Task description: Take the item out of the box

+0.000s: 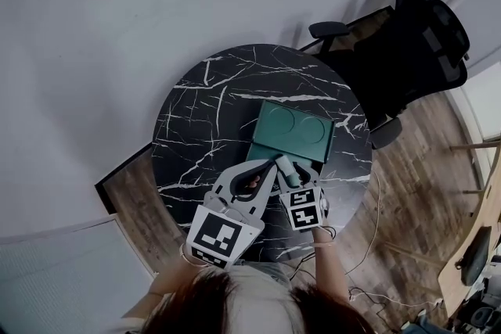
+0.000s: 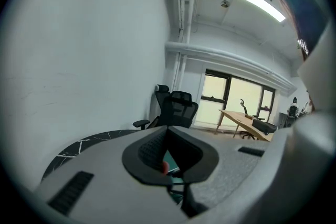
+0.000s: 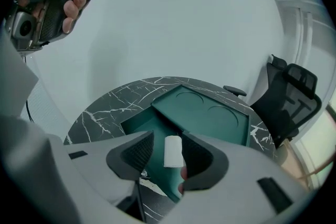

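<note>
A dark green box [image 3: 137, 122] stands open on the round black marble table [image 3: 100, 110], its lid [image 3: 206, 112] laid back behind it. A small white roll [image 3: 173, 151] is upright between the jaws of my right gripper [image 3: 168, 140], over the box's floor. It lies against the right pad [image 3: 197, 157], with a gap to the left pad, so the gripper is open. In the head view the right gripper [image 1: 291, 172] reaches into the box [image 1: 264, 156] from the near side. My left gripper [image 1: 270, 168] is beside it, tips together and shut, with nothing seen in it [image 2: 167, 131].
A black office chair [image 1: 411, 43] stands past the table's far right edge. White wall lies behind the table [image 1: 196, 113]. Wooden floor and a light desk [image 2: 245, 119] are off to the right. Cables trail on the floor by the person's right arm.
</note>
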Action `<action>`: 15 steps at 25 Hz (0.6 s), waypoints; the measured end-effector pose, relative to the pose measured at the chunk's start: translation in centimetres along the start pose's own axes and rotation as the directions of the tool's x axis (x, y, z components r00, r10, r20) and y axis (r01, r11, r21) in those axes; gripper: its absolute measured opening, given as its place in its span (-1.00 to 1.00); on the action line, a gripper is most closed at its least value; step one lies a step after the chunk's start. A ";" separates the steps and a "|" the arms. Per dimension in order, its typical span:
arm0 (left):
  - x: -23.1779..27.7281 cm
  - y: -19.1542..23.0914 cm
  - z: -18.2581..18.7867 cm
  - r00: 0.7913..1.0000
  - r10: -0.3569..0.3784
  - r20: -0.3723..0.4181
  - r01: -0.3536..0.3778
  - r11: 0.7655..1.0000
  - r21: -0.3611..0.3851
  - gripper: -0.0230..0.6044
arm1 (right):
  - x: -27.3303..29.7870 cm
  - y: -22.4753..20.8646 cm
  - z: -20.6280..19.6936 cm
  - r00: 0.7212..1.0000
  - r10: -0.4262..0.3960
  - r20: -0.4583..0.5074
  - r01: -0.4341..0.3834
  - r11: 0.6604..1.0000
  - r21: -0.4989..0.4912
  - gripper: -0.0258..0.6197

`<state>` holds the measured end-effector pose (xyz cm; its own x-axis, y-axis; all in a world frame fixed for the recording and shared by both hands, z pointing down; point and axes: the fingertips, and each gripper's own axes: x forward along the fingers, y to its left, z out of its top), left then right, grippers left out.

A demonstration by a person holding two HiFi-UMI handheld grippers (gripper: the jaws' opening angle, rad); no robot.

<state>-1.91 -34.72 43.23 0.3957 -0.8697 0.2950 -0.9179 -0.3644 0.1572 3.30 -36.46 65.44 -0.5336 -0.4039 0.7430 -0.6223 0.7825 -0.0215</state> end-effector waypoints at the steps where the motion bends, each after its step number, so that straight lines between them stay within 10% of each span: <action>1: 0.1 0.1 0.0 1.000 0.001 -0.002 -0.001 1.000 0.000 -0.90 | 0.3 -0.1 -0.2 1.000 0.001 -0.011 -0.001 1.000 -0.003 -0.35; 15: 0.6 1.0 -0.9 0.999 0.020 -0.029 -0.021 1.000 -0.015 -0.90 | 4.2 -0.6 -2.7 0.991 0.027 -0.133 -0.028 1.000 -0.002 -0.30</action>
<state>-2.56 -35.34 44.41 0.3776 -0.8668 0.3258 -0.9254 -0.3411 0.1650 2.98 -37.35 70.33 -0.4693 -0.3160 0.8246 -0.6064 0.7941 -0.0408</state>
